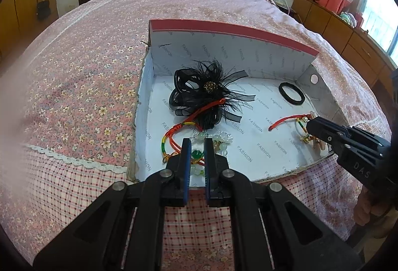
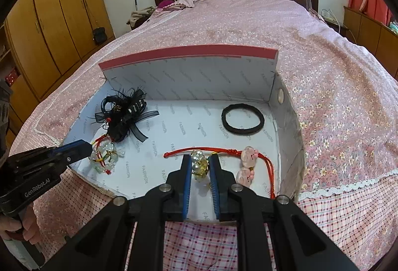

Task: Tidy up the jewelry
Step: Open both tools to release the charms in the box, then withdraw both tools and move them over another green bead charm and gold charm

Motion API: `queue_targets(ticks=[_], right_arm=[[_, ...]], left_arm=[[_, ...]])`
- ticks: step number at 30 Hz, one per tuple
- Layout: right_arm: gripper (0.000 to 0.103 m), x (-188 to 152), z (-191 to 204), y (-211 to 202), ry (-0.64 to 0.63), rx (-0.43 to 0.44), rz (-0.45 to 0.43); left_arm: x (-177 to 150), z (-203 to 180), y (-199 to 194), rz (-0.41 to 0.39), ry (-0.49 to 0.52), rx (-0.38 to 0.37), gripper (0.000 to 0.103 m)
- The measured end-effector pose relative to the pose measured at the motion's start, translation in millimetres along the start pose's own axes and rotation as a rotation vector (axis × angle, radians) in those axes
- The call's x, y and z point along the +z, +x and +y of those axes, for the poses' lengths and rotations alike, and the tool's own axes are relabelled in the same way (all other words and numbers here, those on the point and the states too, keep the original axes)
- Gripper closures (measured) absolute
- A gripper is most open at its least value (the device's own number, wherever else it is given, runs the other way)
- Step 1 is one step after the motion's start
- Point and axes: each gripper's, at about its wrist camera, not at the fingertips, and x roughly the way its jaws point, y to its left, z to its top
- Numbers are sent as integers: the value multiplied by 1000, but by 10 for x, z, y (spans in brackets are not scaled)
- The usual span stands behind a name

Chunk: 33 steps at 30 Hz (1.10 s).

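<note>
while both jaws clench beaded bracelets [image 2: 199,164], red cords trail across the white box [image 2: 174,87].

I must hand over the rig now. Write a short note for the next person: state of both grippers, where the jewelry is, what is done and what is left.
Left gripper: shut, tips on the clear-bead bracelet at the box's near left.
Right gripper: shut on the pearl and gold charm cluster of the red cord bracelet, near right.
Black feather hair clip: back left of the box. Black hair band: back right.
Done: all four pieces lie inside the box.
Left: probably to lift and place the two gripped bracelets; where they go is not visible.
</note>
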Motion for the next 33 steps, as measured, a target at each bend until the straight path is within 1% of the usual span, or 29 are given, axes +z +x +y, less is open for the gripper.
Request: queue_targets(ticks=[2,4,6,7,11,14,16,18,28,33], right_arm=[[85,-4,-10,1,3,-2,1],[73,-9,-6,-16,3,0,-3],[66,-16,11,-45,0,2,-9],[63,-20,19,-62,-1,4,-11],[63,-33,11,-121,13,11,-15],[62,-53,-13,-233,33,18,-46],[59,-56,-16,-306,35,22,-58],[58,-55,-12,-373,31,22,-69],[57,-103,48,-764,27,23,-114],[57,-179,100,-935,16,28,-123]], left_arm=[[5,-2,-3,13,-4,8,99],[3,-2,-13,16,-9,5,95],[-6,-4,-39,13,-12,6,88],[-9,-8,-53,11,-11,7,87],[-28,-17,-118,7,-13,9,80],[-41,-1,-182,1,-18,9,77],[-56,29,-242,-2,-29,8,76],[-68,53,-294,-9,-39,0,76],[-128,75,-588,-44,-54,2,75],[-192,83,-733,-62,-61,-14,75]])
